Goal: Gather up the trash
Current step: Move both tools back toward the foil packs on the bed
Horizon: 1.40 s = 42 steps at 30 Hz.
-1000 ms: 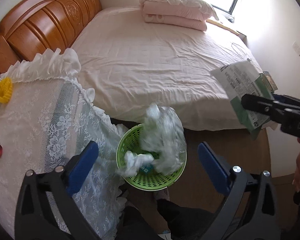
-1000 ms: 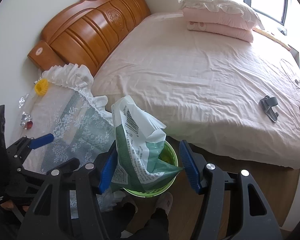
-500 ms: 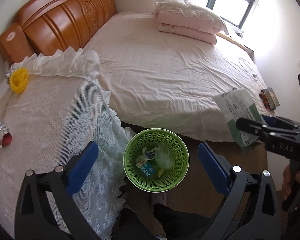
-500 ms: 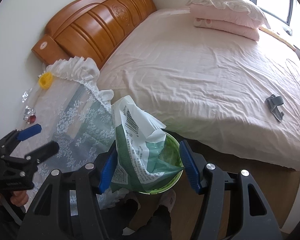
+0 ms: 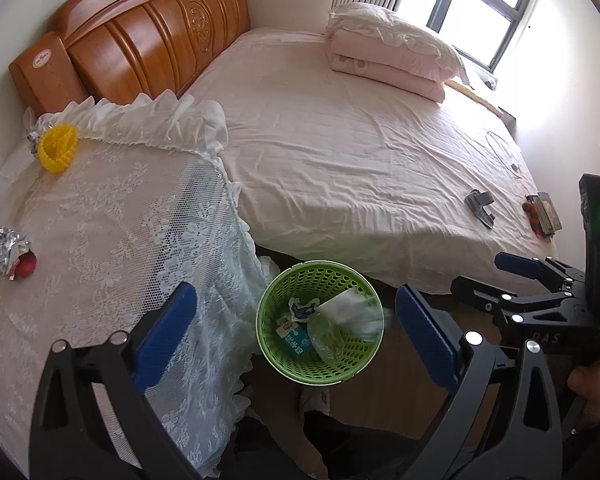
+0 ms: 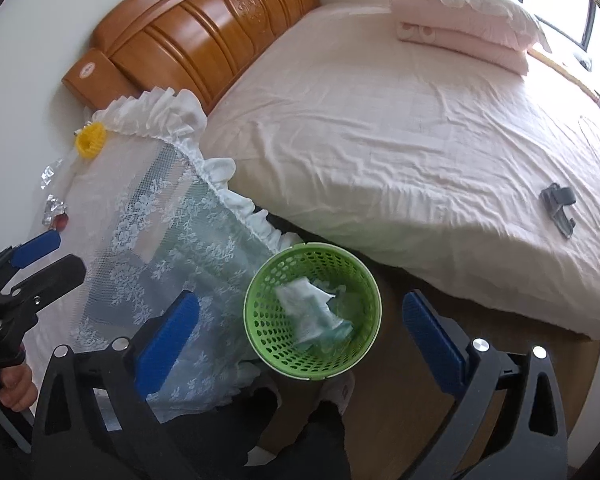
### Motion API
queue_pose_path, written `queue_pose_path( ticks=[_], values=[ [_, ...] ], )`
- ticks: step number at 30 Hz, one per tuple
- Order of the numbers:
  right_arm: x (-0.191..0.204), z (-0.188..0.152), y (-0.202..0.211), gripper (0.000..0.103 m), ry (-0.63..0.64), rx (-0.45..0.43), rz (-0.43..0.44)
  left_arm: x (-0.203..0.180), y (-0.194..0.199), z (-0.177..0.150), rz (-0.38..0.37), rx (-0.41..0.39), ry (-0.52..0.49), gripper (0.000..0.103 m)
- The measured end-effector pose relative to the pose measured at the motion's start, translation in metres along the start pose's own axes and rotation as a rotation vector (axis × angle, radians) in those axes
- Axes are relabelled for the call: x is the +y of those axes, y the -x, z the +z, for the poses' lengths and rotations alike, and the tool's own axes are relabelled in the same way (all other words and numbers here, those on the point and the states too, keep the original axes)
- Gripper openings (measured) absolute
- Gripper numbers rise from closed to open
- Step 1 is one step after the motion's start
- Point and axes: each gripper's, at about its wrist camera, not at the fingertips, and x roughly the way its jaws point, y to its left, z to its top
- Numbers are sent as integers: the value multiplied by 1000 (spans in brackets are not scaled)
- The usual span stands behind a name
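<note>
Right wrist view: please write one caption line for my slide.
Right hand-held gripper, jaws opening with nothing between them, above a green perforated plastic basket where a crumpled white-green bag lands, beside a pink bed.

Bed [image 5: 340, 152] w/ folded quilt [image 5: 384, 56], clip [image 5: 479, 207]

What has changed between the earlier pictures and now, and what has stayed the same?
The right gripper let go of the green and white bag: its fingers are opening, nothing is between them, and the bag has dropped into the green basket. The left gripper stayed open and empty. The yellow ring, foil wrapper and grey clip kept their places.
</note>
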Motion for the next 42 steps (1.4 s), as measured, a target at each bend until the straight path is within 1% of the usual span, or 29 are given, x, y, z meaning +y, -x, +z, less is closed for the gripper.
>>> queue_pose_path(
  ticks=[16,20,24,32,39,42],
  values=[
    [-4,-1,1,101,-27,-1,0,5,5,-2,6,-7,15,95],
    [2,0,1,101,-23,0,10,11,9,-3,14,-15,24,95],
    [15,5,0,101,-12,-3,25,23,17,-4,37,-34,39,95],
    [67,22,-9,101,68,-8,77,66,37,-13,95,-71,111,95],
    [125,37,-21,101,166,-8,146,111,58,-28,163,-103,200,95],
    [155,42,-30,101,217,6,179,133,66,-37,199,-111,248,95]
  ],
)
